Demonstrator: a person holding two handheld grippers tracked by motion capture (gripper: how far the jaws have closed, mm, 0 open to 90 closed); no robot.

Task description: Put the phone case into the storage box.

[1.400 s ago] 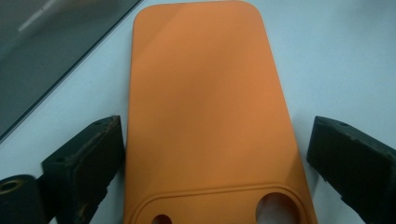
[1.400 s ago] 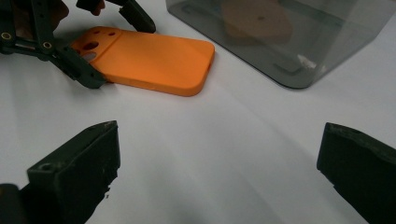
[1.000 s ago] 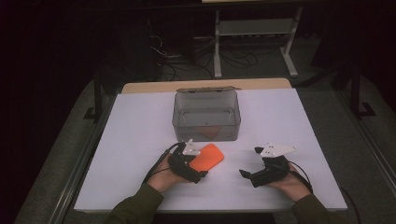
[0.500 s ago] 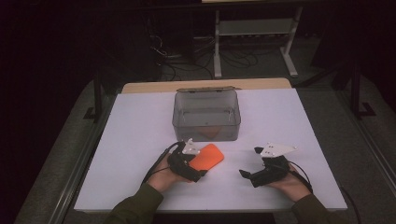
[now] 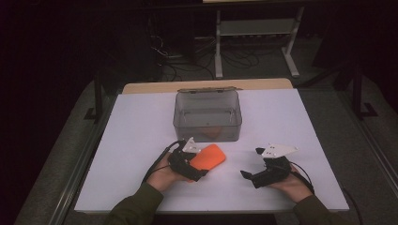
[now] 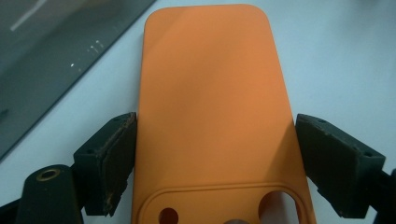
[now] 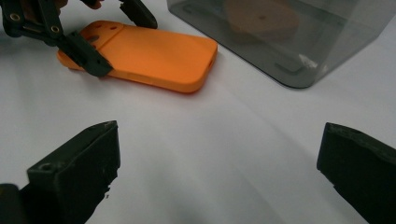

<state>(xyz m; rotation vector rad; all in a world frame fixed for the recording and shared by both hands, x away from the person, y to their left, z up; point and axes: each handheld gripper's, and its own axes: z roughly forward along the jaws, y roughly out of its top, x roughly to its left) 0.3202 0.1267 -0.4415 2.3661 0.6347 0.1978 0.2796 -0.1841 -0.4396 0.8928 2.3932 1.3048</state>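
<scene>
An orange phone case (image 5: 209, 158) lies flat on the white table, its camera cut-out towards my left gripper (image 5: 199, 163). The left gripper's jaws have just been closing on the case (image 6: 215, 107), and both black pads (image 6: 116, 154) now press on its long edges near the camera end. From the right gripper view, the case (image 7: 154, 53) rests on the table with the left gripper (image 7: 123, 44) astride it. My right gripper (image 5: 252, 163) is held low over the table to the right, open, with only bare table between its fingertips (image 7: 84, 158).
A clear grey plastic box (image 5: 208, 115) stands open-topped just behind the case, with a brownish round thing (image 7: 261, 18) inside. The white table top (image 5: 141, 131) stretches out to both sides. Beyond its far edge are a dark floor, cables and a metal stand (image 5: 256, 28).
</scene>
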